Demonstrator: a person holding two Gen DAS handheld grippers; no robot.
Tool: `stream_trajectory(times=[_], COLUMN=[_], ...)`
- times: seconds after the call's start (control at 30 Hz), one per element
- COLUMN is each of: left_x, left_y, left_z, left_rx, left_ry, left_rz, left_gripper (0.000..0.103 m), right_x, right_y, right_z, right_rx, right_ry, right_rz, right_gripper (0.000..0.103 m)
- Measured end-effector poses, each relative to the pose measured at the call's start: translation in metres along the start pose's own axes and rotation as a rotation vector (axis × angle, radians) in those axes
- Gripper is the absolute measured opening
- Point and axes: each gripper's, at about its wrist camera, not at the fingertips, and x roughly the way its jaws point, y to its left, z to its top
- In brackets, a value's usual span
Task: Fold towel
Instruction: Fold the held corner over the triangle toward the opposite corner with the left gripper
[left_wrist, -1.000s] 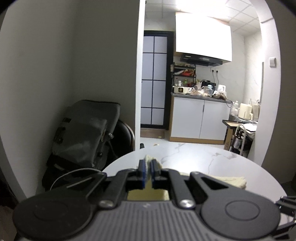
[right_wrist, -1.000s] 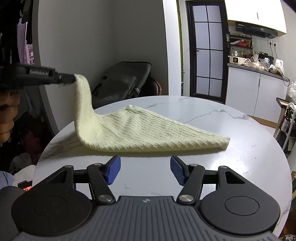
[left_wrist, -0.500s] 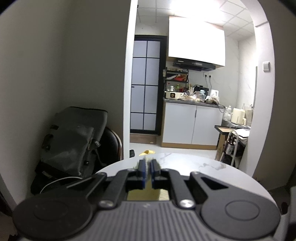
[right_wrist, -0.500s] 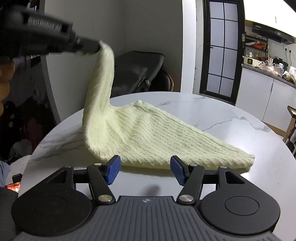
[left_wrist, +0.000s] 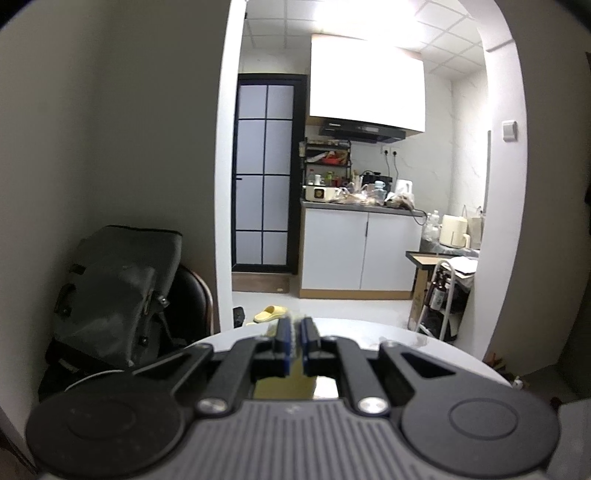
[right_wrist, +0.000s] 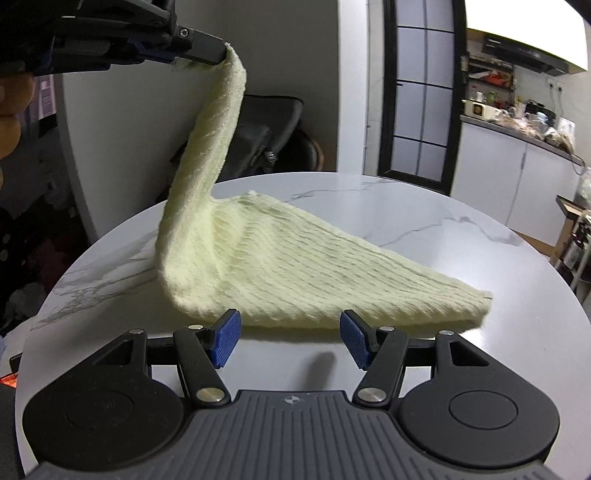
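Note:
A pale yellow ribbed towel (right_wrist: 295, 266) lies on the round white marble table (right_wrist: 480, 229). My left gripper (left_wrist: 294, 341) is shut on one corner of the towel (left_wrist: 291, 384). In the right wrist view that left gripper (right_wrist: 207, 55) holds the corner high at the upper left, and the cloth hangs down from it in a strip. My right gripper (right_wrist: 290, 338) is open and empty, low over the table just in front of the towel's near edge.
A dark bag (left_wrist: 110, 295) sits on a chair beyond the table's far left edge, against a grey wall. A kitchen with white cabinets (left_wrist: 358, 254) and a black-framed door lies behind. The table's right side (right_wrist: 535, 332) is bare marble.
My left gripper has lifted the towel corner higher and further toward the right, stretching the cloth upward. My right gripper has moved closer to the towel's near edge and stays open.

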Motion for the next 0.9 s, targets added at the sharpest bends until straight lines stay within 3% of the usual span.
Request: stream_trajectory(times=[0.4, 0.9], left_x=[0.018, 0.057], left_y=[-0.027, -0.061], left_z=[0.001, -0.011], left_rx=[0.012, 0.022], left_ry=[0.024, 0.093], left_rz=[-0.061, -0.1], left_gripper=[0.006, 0.006], right_x=[-0.036, -0.045], right_y=[-0.028, -0.053], right_z=[-0.018, -0.032], right_rx=[0.087, 0.12], right_ry=[-0.055, -0.041], right_rz=[-0.043, -0.032], right_gripper=[0.064, 0.064])
